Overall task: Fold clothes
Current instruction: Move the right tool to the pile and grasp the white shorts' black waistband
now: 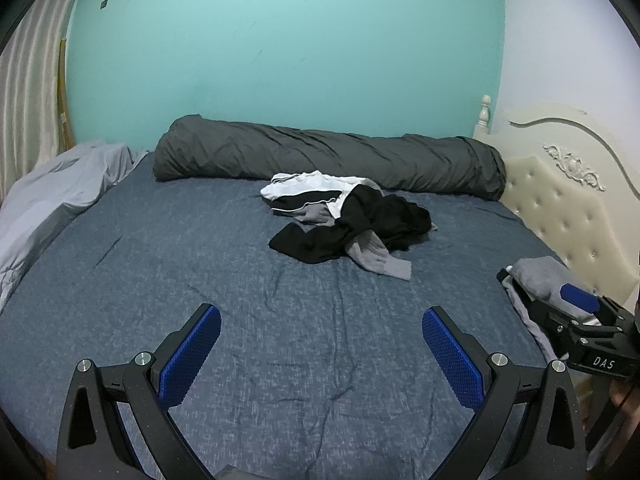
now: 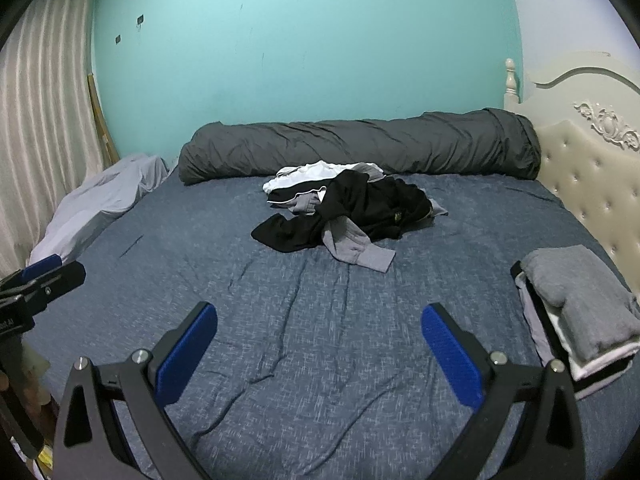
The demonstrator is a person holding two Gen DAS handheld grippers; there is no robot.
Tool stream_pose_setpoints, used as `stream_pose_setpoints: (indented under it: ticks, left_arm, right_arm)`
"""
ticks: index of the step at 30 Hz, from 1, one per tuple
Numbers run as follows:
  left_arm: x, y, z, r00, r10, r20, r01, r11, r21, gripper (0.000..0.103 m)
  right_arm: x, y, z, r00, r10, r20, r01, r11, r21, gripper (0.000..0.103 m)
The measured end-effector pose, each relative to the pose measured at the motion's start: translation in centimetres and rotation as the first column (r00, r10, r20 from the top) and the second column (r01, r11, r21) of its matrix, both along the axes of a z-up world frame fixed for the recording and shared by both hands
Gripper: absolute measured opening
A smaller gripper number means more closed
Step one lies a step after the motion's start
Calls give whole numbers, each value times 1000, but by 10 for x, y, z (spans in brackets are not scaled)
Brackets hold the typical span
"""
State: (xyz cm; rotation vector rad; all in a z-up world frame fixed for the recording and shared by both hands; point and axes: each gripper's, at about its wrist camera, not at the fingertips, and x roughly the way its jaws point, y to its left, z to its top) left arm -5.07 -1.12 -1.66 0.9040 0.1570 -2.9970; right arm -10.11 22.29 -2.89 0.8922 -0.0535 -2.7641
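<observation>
Both grippers, left gripper point(image 1: 321, 330) and right gripper point(image 2: 319, 328), gape wide, empty; clothes heap point(image 2: 344, 210) lies at twelve o'clock, well apart; folded stack point(image 2: 580, 308) partly cut off at three.

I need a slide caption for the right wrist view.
Open right gripper above the bed, facing unfolded clothes; folded stack at right.

Both my wrist views: dim, cool, even room light. Brightest patch sits high on the teal wall point(image 1: 288, 40), fading downward. Shadows soft; the black clothes point(image 2: 360, 208) lose detail. Strong fisheye bowing at left and right edges, black vignette in corners. Bed cover point(image 1: 280, 300) sharp near and mid; far curtain point(image 2: 44, 120) slightly soft. No glare.
</observation>
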Motion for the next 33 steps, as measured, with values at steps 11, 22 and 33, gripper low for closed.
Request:
stream_pose_setpoints:
  ticks: [11, 22, 33]
  left_arm:
    - [-99, -40, -37, 998, 51, 36, -53, 998, 35, 103]
    - [-224, -90, -95, 992, 83, 100, -90, 993, 72, 103]
    - [-325, -123, -138, 976, 121, 183, -146, 980, 131, 103]
  right_arm:
    - [-114, -31, -37, 999, 38, 22, -38, 999, 13, 102]
    - [-273, -75, -81, 994, 96, 45, -97, 995, 15, 102]
    - [-406, -102, -106, 986, 134, 96, -132, 991, -30, 99]
